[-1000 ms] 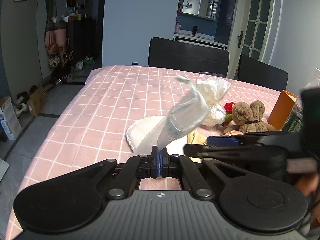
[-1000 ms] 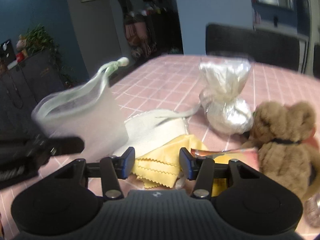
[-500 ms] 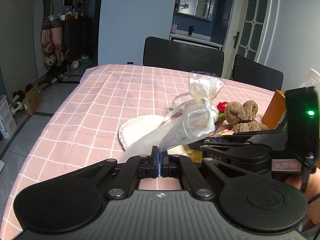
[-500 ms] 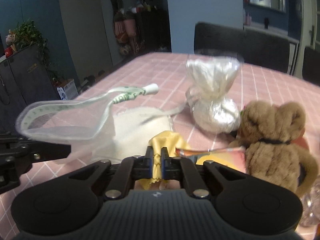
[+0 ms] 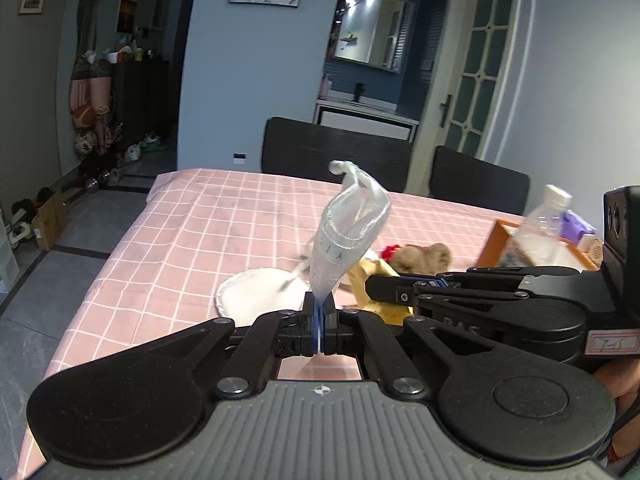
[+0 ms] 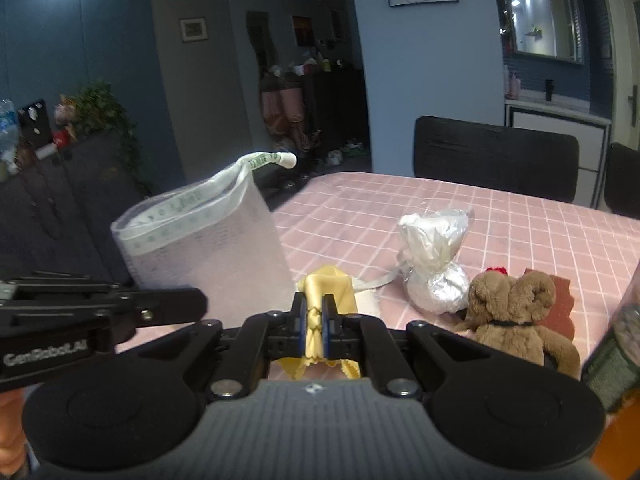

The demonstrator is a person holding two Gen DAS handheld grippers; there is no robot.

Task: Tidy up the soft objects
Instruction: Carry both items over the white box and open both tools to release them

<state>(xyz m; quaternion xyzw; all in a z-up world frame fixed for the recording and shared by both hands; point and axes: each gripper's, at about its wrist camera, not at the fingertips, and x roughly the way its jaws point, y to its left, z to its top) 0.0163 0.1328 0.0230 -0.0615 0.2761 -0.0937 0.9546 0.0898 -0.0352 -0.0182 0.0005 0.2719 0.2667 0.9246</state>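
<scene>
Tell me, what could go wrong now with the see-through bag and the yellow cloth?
1. The left gripper pinches only the bottom corner of the white see-through mesh drawstring bag, so the floppy bag might slip or sag, making its mouth hard to reach.
2. The right gripper holds the crinkle-edged yellow cloth bunched up; part could catch on the bag's rim and hang outside.
3. The right gripper could bump the silver foil-wrapped bundle nearby.
</scene>
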